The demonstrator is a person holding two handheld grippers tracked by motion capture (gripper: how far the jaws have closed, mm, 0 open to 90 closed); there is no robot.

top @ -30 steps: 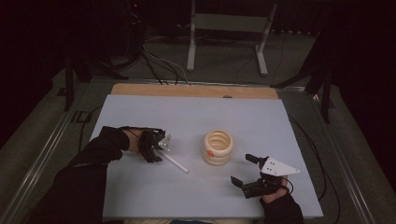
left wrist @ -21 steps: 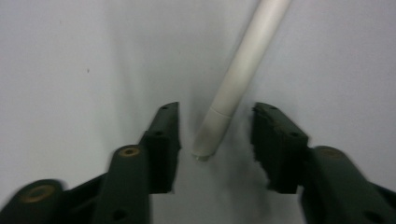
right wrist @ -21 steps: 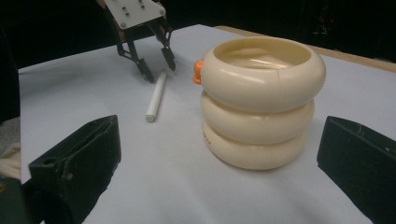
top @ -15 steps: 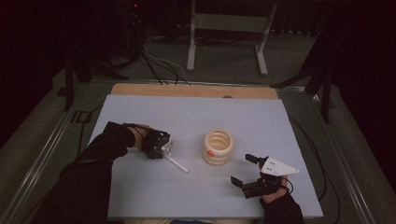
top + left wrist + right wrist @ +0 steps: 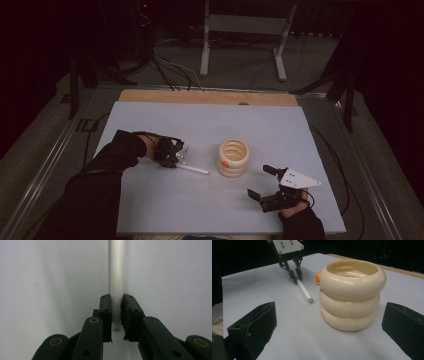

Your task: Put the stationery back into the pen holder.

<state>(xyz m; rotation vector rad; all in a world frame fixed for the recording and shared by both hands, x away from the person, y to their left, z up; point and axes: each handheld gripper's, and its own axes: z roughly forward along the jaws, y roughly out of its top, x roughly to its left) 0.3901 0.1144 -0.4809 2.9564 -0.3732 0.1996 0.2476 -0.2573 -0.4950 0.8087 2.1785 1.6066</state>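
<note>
two grippers at the table (image 5: 150, 210). left gripper (image 5: 181, 156) low at left of centre; its jaws have just been closing and now pinch the near end of a white rod (image 5: 193, 169). left gripper view: pads press the rod (image 5: 116, 277) from both sides, the rod end sitting just inside the jaws, the rest running straight out ahead, along the table. high view: rod lies flat, slanting from the jaws toward the ring stack (image 5: 233, 157), free end near the stack, not touching. right gripper (image 5: 264, 182) at right front, jaws spread wide, nothing between them; ring stack (image 5: 352, 293) just ahead of it. orange bit (image 5: 318, 278) on top ring's side.
</note>
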